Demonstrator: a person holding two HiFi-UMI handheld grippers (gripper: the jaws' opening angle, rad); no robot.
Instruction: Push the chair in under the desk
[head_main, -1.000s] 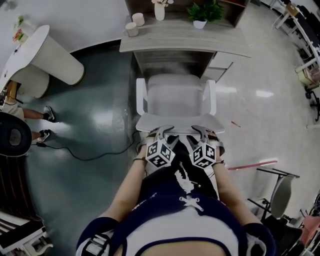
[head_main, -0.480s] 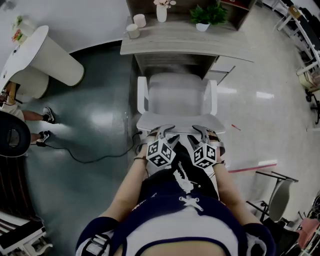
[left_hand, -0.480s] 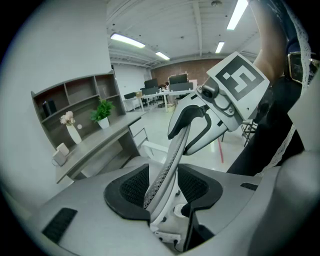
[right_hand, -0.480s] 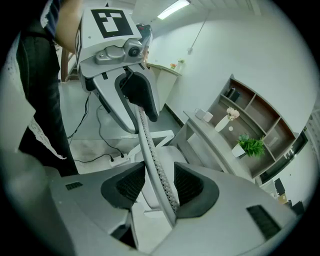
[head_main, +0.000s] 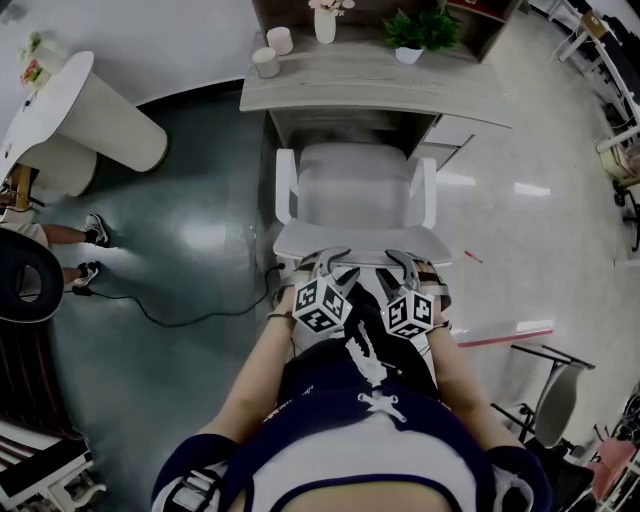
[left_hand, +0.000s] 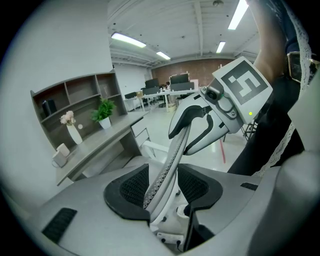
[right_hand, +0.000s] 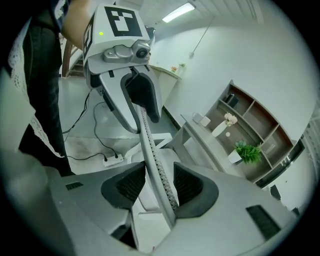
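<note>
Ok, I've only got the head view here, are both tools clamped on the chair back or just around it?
Observer: Just around it. In the left gripper view the left tool straddles the top rim of the chair back, jaws apart.
Operator: And the right one?
Observer: Same. The right tool has that rim between open jaws.
Operator: Anything lying by the chair that I can't see?
Observer: Yes, the right gripper view shows a power strip with its cable, close to the chair's base.
</note>
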